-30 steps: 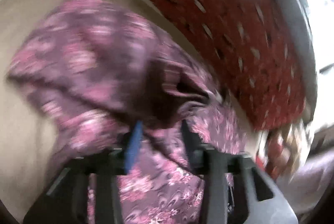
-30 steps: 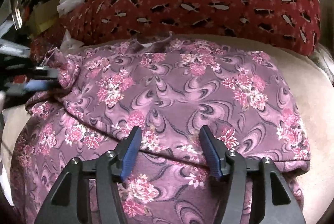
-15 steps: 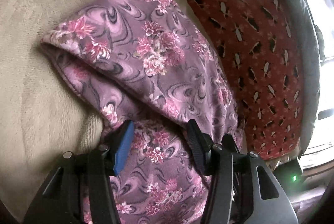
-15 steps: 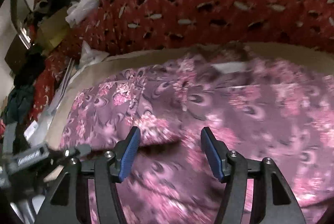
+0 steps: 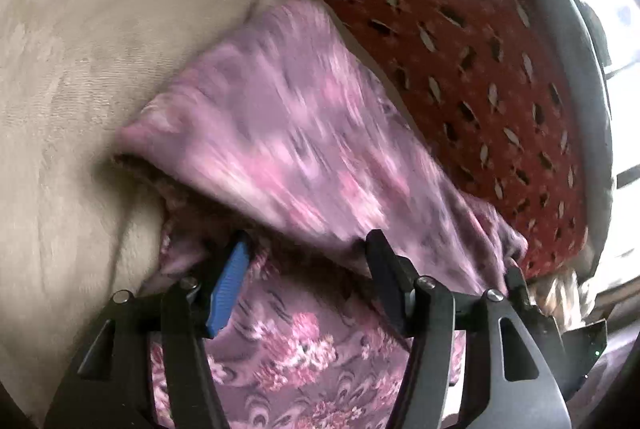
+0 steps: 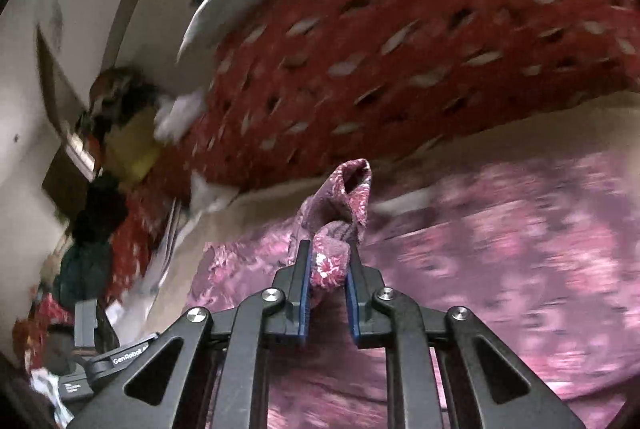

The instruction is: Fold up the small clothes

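**Right tongs clamped on a bunch of floral cloth; left tongs apart over the same garment**

Right tongs [image 6: 327, 269]: jaws narrow, having just been closing. A bunched fold of the purple floral garment [image 6: 500, 249] sits between the blue pads [image 6: 304, 293], pressed from both sides. The pinched cloth stands up past the fingertips in a small peak and curls over at its top. The rest of the garment spreads to the right and below in the right wrist view, heavily blurred. It lies on a beige blanket [image 6: 460, 149].

Left tongs [image 5: 310, 257]: jaws about half apart, having just been opening a little. Garment cloth [image 5: 288, 133] lies between and under the fingers [image 5: 230, 281], but the pads do not press on it; a visible gap stands on each side. A raised flap of the same garment hangs above and beyond the fingertips, blurred, its underside in shadow. A flatter layer with sharper flower print lies beneath the jaws, near the lower edge of the view.

Surroundings: the beige blanket [image 5: 80, 89] fills the left side of the left wrist view and bulges up beside the garment. A red patterned cover [image 5: 480, 49] lies behind the garment, touching its far edge in both views. In the right wrist view, a heap of dark and coloured clutter [image 6: 108, 149] sits at far left beside a pale wall [image 6: 24, 89]. Part of the left gripper's body shows at lower left there; its jaws are out of that view.
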Available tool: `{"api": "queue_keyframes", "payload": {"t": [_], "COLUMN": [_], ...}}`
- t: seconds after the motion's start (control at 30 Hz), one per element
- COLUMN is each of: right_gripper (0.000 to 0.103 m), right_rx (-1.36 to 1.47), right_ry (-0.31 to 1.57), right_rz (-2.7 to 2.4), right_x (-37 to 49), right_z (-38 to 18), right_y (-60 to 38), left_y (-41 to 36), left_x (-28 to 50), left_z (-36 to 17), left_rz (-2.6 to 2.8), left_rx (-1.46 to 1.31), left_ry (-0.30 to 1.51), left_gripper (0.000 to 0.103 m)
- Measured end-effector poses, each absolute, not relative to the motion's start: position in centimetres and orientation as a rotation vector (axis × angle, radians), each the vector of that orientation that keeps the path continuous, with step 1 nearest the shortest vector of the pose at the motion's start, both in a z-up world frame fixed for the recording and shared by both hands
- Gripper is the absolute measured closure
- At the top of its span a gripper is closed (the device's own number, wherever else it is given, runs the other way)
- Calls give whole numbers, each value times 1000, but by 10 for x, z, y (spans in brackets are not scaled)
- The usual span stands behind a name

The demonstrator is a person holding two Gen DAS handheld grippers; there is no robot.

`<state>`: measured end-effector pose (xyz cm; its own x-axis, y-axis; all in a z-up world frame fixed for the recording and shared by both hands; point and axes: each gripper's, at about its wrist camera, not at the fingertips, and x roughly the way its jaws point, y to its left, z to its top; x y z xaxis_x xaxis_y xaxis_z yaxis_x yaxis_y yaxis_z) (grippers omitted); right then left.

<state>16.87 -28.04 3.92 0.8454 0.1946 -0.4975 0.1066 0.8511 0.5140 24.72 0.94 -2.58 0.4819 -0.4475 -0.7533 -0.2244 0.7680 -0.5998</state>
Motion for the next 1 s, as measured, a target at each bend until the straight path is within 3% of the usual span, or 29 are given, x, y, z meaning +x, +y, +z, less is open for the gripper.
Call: {"api": "queue_keyframes", "payload": {"t": [0.27, 0.47, 0.7, 0.77, 0.8, 0.83, 1.0], "right_gripper": [89, 88, 63, 66, 80, 88, 89], "right_rx": [668, 669, 830, 817, 791, 763, 740], "right_ry": [538, 667, 619, 668, 681, 675, 498], "right_rz": [-165, -245, -235, -245, -247, -230, -185], "right_x": [102, 90, 90, 98, 102, 103, 85], "right_z": [22, -16, -22, -27, -26, -23, 8], "right_y": [-385, -409, -418, -417, -415, -414, -416], "left_y": [-4, -8, -17, -23, -29, -35, -43], "left_x": [242, 245, 244, 239, 235, 232, 231], "left_z": [-28, -29, -26, -22, -19, -16, 9], "left_rz": [-145, -119, -119, -156, -199, -232, -253], "left_rx": [-660, -612, -560, -565, -565, -556, -430], "left_ry": [1093, 1090, 1080, 1078, 1080, 1077, 975], "left_gripper": [42, 42, 42, 42, 42, 42, 42]}}
